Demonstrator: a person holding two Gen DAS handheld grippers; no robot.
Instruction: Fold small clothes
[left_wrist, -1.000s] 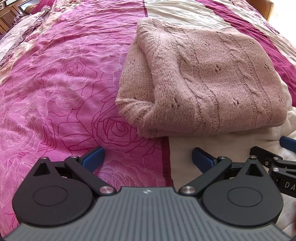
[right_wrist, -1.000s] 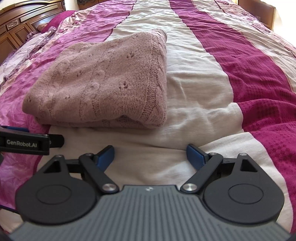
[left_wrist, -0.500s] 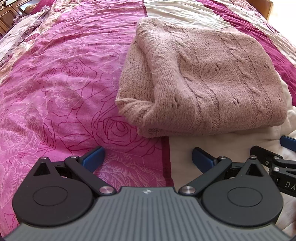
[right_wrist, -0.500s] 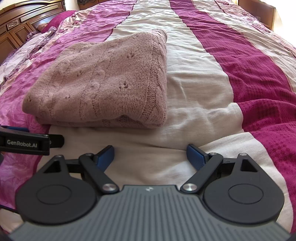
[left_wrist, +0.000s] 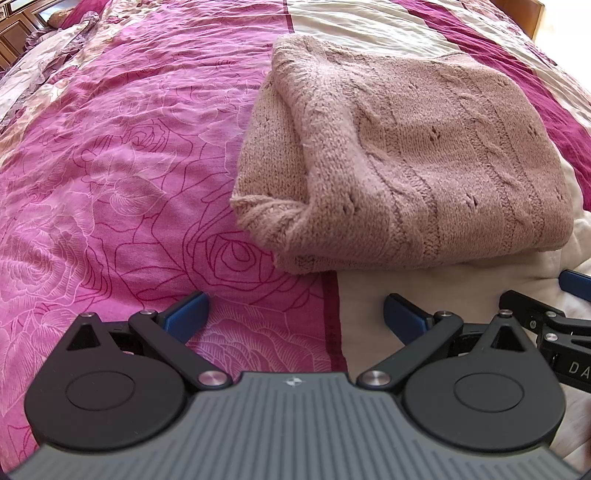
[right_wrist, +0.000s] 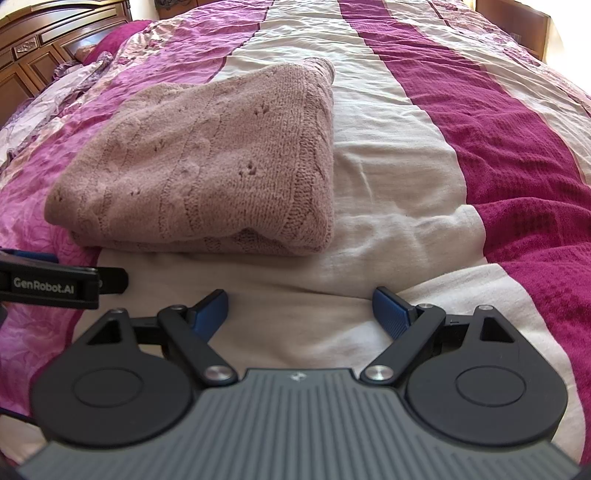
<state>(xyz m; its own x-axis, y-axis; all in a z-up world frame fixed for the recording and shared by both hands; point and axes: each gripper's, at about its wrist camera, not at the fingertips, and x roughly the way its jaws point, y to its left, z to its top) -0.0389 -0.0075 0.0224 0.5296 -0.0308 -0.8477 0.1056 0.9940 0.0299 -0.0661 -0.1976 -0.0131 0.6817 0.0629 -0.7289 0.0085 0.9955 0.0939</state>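
i compare with the pictures before and i find no change: nothing has moved on the bed, no thing shifted, and in both views all looks the same as before.

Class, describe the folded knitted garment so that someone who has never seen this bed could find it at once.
Start with the wide bed cover of magenta, rose-printed pink and cream stripes. Where the rose-printed pink meets a cream stripe lies the dusty-pink cable-knit sweater, folded into a thick rectangle. It is the only knitted, raised bundle there; everything around it is flat bedding.
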